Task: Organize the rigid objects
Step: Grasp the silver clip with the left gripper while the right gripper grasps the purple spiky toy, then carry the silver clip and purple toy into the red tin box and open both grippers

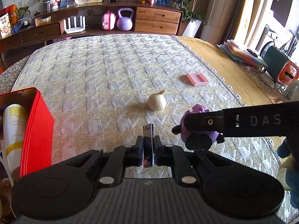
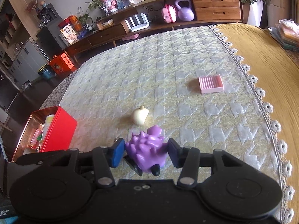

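Left gripper [image 1: 148, 147] clamps a metal nail clipper [image 1: 148, 140]; right gripper [image 2: 146, 154] closes around a purple spiky toy [image 2: 147, 149] above the quilted mat [image 2: 168, 65]. At left, a red tin [image 2: 56, 130] holds a white bottle [image 1: 14, 127].

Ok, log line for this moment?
left gripper: shut on nail clipper | right gripper: straddling purple spiky toy, grip unclear | on quilt: white bulb, pink ridged tray | red tin: open
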Tool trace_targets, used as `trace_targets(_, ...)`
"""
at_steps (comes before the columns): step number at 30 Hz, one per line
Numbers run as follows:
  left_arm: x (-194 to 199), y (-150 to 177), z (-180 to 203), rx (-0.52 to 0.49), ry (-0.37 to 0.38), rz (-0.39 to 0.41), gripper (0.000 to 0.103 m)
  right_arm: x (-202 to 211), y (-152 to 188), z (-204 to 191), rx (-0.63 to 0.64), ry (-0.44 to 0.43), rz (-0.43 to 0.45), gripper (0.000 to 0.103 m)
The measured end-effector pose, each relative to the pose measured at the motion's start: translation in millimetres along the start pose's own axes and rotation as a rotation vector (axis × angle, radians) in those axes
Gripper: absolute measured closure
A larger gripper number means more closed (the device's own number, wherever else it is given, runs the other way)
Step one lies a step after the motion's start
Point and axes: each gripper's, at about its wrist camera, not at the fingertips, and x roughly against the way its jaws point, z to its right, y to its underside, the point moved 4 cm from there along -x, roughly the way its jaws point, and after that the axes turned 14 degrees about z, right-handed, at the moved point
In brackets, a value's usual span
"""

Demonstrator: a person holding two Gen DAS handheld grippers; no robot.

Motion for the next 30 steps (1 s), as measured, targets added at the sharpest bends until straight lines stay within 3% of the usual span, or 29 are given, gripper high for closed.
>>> trace_targets(11, 52, -20, -11, 0.044, 0.009, 0.014, 0.092, 44, -4, -36, 0.072, -0.012, 0.025, 0.054)
trace_targets(20, 96, -37, -29, 0.003, -0.01, 0.022, 0.092, 72, -11, -79, 0.139, -0.044, 0.057, 0.054)
trace_targets(30, 136, -46, -82, 0.017, -0.067, 0.056, 0.092, 74, -17, -136, 0.206, -0.095, 0.078, 0.054)
